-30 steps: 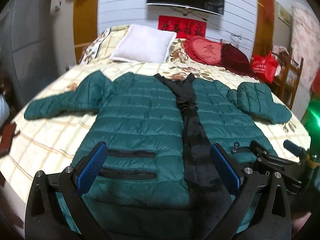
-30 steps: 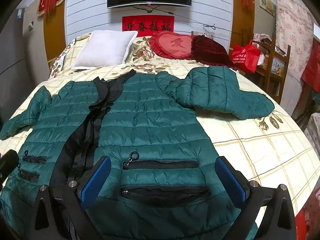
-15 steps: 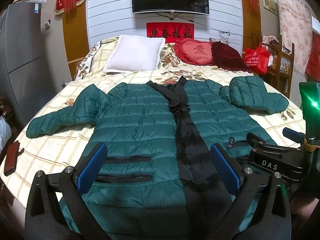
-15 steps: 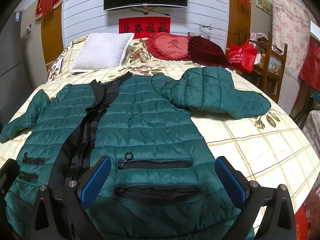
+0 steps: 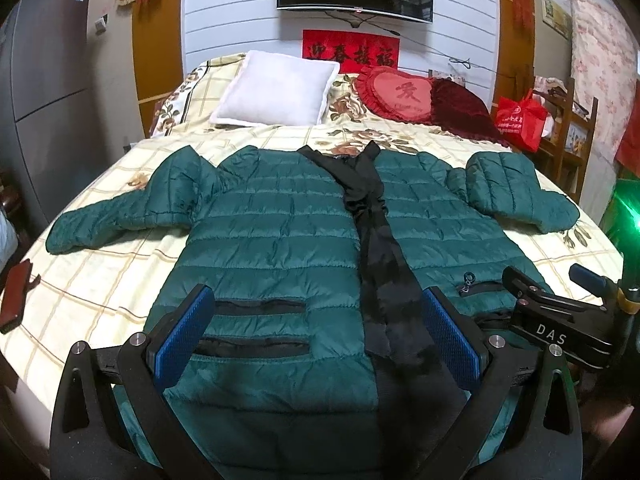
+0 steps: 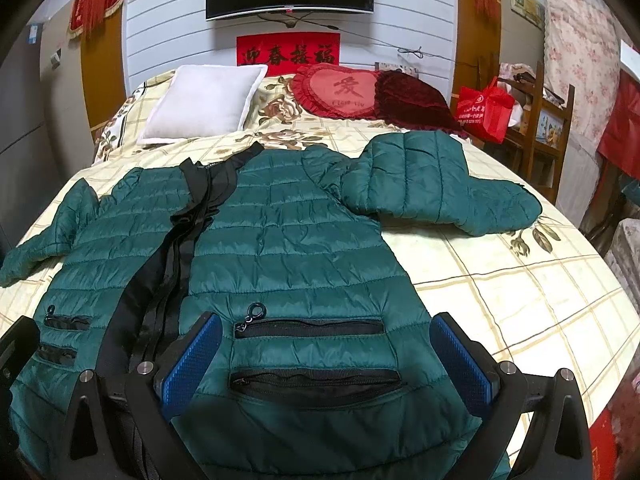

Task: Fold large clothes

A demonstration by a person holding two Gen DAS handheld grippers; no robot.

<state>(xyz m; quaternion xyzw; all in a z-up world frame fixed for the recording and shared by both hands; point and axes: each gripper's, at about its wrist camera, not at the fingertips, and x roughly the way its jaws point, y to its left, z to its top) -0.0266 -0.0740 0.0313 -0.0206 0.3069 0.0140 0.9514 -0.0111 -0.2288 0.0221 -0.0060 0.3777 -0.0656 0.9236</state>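
Note:
A dark green quilted puffer jacket [image 5: 276, 232] lies flat, front up, on the bed, with a black zipper band [image 5: 376, 240] down its middle; it also shows in the right wrist view [image 6: 292, 240]. Its left sleeve [image 5: 116, 216] stretches out to the left. Its right sleeve [image 6: 436, 184] is bent back on itself. My left gripper [image 5: 316, 332] is open and empty above the hem's left half. My right gripper [image 6: 326, 360] is open and empty above the right pocket zippers [image 6: 312, 326]; its body also shows in the left wrist view [image 5: 560, 320].
The bed [image 6: 520, 292] has a cream checked cover. A white pillow [image 5: 276, 94], a red heart cushion [image 5: 396, 94] and a dark red cushion [image 5: 460, 108] lie at its head. A red bag [image 6: 484, 108] and wooden shelf [image 6: 548, 120] stand at the right. A dark red object [image 5: 16, 296] lies at the bed's left edge.
Both grippers have drawn back a little and levelled over the jacket's hem. The jacket has not moved. Both stay open.

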